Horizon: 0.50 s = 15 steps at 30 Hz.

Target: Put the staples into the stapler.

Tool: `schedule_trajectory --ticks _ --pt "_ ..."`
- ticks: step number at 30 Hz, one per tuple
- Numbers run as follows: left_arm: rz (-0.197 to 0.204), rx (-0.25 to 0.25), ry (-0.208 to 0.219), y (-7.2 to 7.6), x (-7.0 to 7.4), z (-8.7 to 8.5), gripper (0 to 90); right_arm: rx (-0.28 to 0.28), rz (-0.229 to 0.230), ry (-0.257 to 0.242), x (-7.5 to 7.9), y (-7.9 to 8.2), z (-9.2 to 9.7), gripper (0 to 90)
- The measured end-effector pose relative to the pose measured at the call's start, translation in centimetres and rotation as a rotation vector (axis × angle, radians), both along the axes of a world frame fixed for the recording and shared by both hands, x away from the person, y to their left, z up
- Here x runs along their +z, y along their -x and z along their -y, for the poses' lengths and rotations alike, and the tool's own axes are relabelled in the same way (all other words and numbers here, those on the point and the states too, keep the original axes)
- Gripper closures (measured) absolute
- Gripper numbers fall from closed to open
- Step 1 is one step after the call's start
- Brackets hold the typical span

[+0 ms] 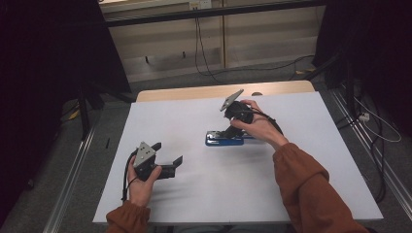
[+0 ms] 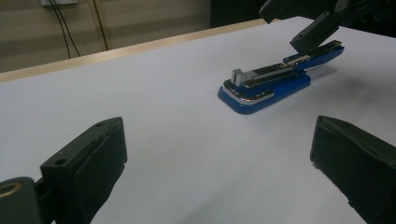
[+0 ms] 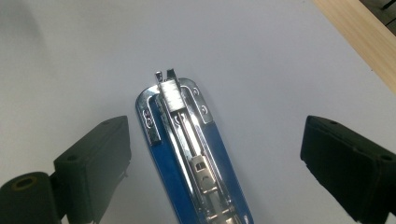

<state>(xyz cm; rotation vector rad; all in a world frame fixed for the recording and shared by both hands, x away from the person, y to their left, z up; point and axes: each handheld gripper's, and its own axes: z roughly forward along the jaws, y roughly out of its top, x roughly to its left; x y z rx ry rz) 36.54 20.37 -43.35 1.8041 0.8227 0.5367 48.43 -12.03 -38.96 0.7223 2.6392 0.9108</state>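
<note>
A blue stapler [image 1: 223,140] lies in the middle of the white table top [image 1: 204,194], its metal staple track exposed along the top. My right gripper [image 1: 231,130] hangs over its right end, pointing down at it. In the right gripper view the stapler [image 3: 187,140] runs up between the two open jaws [image 3: 215,135], and neither pad touches it. My left gripper [image 1: 168,152] rests low at the front left, held in a hand, open and holding nothing. Looking along the left gripper [image 2: 219,140], I see the stapler [image 2: 271,84] farther off, with one right finger [image 2: 313,35] just above its far end.
A bare wooden strip [image 1: 194,91] runs along the table's far edge. Beyond it lie cables [image 1: 209,68] on the floor in front of a pale wall. Metal rails [image 1: 73,170] flank the table on both sides.
</note>
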Motion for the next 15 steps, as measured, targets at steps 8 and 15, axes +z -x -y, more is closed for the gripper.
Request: schedule_trajectory --ticks 8,15 --pt "-0.002 -0.001 0.004 -0.2 -0.1 0.0 3.9 -0.033 0.017 -0.021 0.0 0.9 1.1 8.6" --pt "-0.004 -0.001 0.005 -0.2 -0.1 0.1 4.1 -0.089 0.033 -0.053 0.0 1.8 2.3 8.8"
